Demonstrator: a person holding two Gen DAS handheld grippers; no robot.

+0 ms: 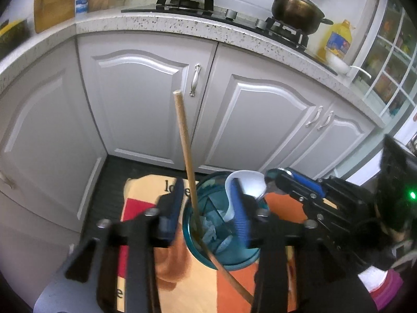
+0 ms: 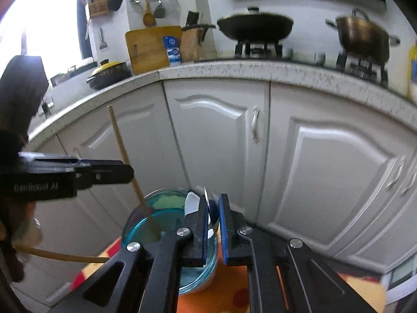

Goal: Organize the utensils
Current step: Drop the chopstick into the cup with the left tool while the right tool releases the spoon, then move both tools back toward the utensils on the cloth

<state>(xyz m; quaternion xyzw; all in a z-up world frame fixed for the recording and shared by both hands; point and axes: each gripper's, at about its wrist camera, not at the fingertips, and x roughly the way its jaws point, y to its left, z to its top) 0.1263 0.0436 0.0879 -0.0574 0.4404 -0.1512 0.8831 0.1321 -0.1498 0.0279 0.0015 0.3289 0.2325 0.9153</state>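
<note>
A blue glass cup (image 1: 249,262) (image 2: 135,224) stands on an orange patterned cloth (image 1: 182,289). A wooden chopstick (image 1: 185,140) (image 2: 121,148) leans upright in it, beside a white spoon (image 1: 247,182) (image 2: 191,203). My left gripper (image 1: 206,211) (image 2: 125,173) hovers over the cup, open, its blue pads on either side of the chopstick and clear of it. My right gripper (image 2: 213,198) (image 1: 273,178) is at the cup's rim, shut on a thin metal utensil (image 2: 206,195) seen edge-on. A second wooden stick (image 1: 234,281) (image 2: 60,257) lies by the cup's base.
White cabinet doors (image 1: 146,109) and a speckled countertop (image 1: 182,23) curve around behind. On the counter sit a stove with a wok (image 2: 255,26) and a lidded pot (image 1: 297,7), a cutting board (image 2: 151,49), a knife block and an oil bottle (image 1: 337,41).
</note>
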